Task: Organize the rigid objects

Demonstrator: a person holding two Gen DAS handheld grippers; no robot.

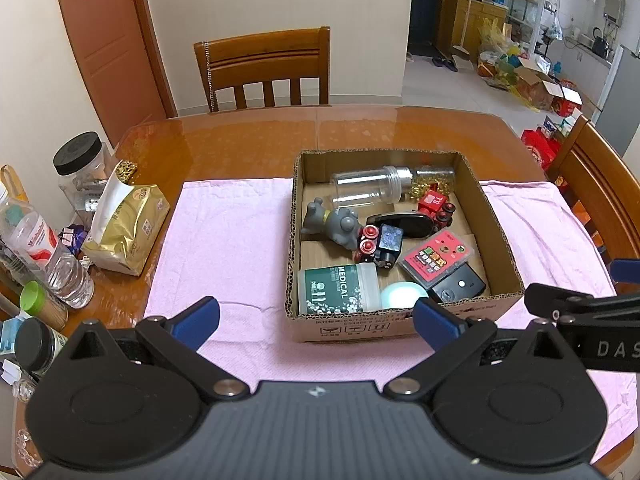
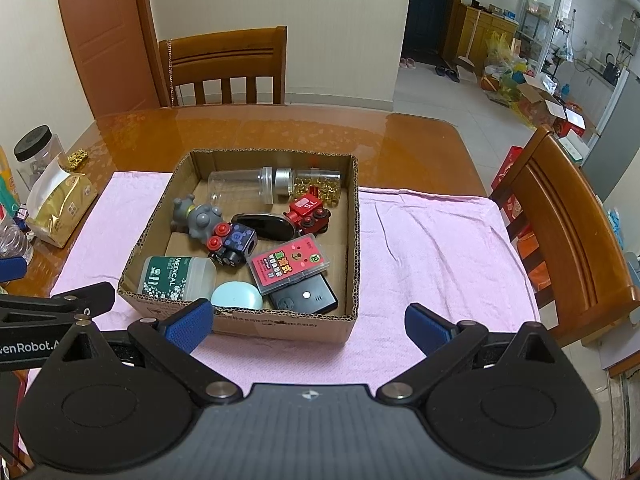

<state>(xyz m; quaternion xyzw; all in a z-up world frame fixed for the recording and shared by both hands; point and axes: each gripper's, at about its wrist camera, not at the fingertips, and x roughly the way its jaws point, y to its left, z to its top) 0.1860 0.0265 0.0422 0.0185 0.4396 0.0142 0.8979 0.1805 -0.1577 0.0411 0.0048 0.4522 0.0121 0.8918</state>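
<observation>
A cardboard box (image 1: 496,236) (image 2: 152,224) stands on a pink towel (image 1: 224,240) (image 2: 432,248). In it lie a clear jar (image 1: 368,188) (image 2: 240,188), a grey toy animal (image 1: 332,222) (image 2: 198,216), two red-wheeled toy trains (image 1: 378,246) (image 2: 310,212), a green "MEDICAL" bottle (image 1: 338,288) (image 2: 176,274), a pale round case (image 1: 402,294) (image 2: 236,296), a red card box (image 1: 436,256) (image 2: 290,264) and a black device (image 1: 460,286) (image 2: 306,298). My left gripper (image 1: 316,320) is open in front of the box's near left corner. My right gripper (image 2: 308,324) is open at the box's near right side. Both hold nothing.
A gold bag (image 1: 128,224) (image 2: 60,204), a black-lidded jar (image 1: 82,168) (image 2: 38,148), bottles (image 1: 48,252) and small containers (image 1: 36,344) crowd the table's left edge. Wooden chairs stand at the far side (image 1: 264,68) (image 2: 224,68) and the right (image 1: 596,184) (image 2: 560,232).
</observation>
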